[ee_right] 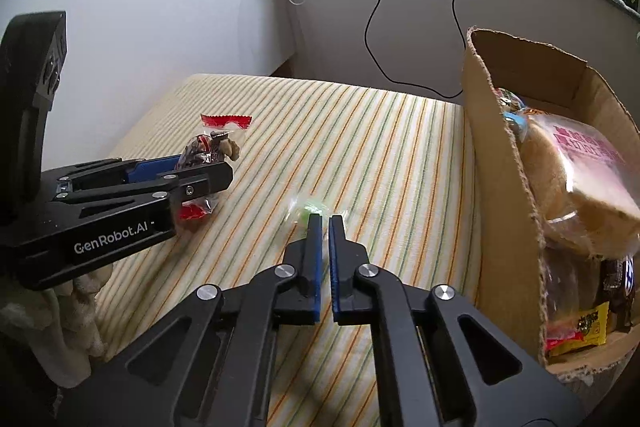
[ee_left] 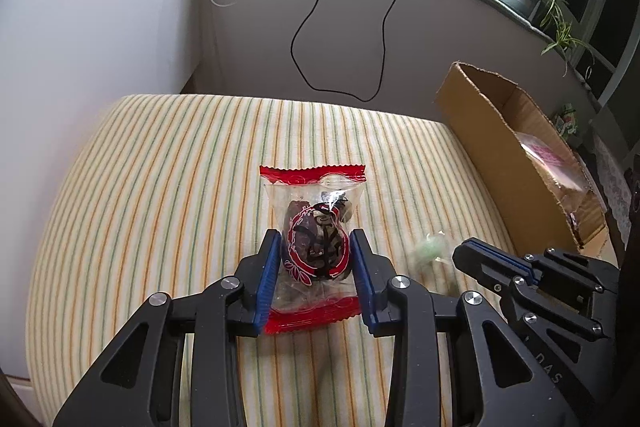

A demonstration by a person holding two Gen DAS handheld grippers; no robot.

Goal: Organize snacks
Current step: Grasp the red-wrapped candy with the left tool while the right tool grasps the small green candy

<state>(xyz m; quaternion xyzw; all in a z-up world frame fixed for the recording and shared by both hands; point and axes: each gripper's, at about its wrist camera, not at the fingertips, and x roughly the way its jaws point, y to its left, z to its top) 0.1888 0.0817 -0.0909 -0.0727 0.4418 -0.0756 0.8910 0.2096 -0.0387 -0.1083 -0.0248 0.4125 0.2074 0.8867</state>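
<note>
**Red-edged packet in our left tool, green sweet at our right**

Striped cloth in yellow, orange and green covers the table (ee_left: 160,187) where we work. Our left tool (ee_left: 316,251) has its blue pads on either side of a clear snack packet (ee_left: 314,239) with red crimped ends and a dark filling; the pads press against the packet's sides, and the packet lies flat on the cloth. From the right wrist view the same packet (ee_right: 212,147) sits between those fingers, its upper red end sticking out beyond them.

Our right tool (ee_right: 325,223) has its jaws drawn almost together, with only a narrow gap left. A small green wrapped sweet (ee_right: 310,207) is blurred right at the fingertips; we cannot tell whether the pads actually pinch its wrapper.

The cardboard box (ee_right: 500,167) stands on the table to the right of both tools. Inside it we see a bagged loaf of sliced bread (ee_right: 580,179) and a yellow packet (ee_right: 580,327) lower down.
</note>
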